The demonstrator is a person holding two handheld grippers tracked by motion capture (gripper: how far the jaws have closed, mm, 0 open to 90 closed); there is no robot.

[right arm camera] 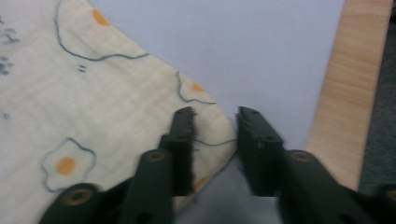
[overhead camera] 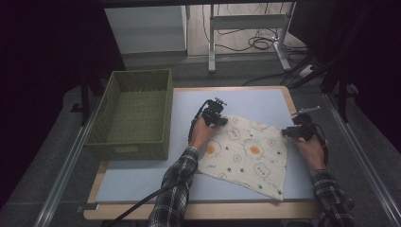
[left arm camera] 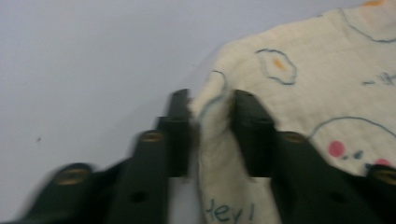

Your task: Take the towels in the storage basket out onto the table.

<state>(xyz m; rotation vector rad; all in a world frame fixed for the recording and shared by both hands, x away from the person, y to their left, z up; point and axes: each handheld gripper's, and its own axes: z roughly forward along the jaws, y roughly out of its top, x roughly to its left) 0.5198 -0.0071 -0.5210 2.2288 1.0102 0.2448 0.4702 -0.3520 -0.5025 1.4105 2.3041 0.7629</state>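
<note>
Quick count from my end: one cloth (overhead camera: 246,153) with fried-egg prints, one green basket (overhead camera: 134,113), one table (overhead camera: 142,182) with a single blue mat (overhead camera: 189,99) on it, and two grippers, left (overhead camera: 215,119) and right (overhead camera: 294,133). Two plaid sleeves (overhead camera: 175,194) too.

A green woven basket (overhead camera: 130,113) stands at the left edge of the tabletop (overhead camera: 142,182). Beyond the far edge, cables (overhead camera: 255,43) lie on the floor beside a metal frame (overhead camera: 246,23).

Cloth (left arm camera: 299,93) cut off, tool bases blurred
</note>
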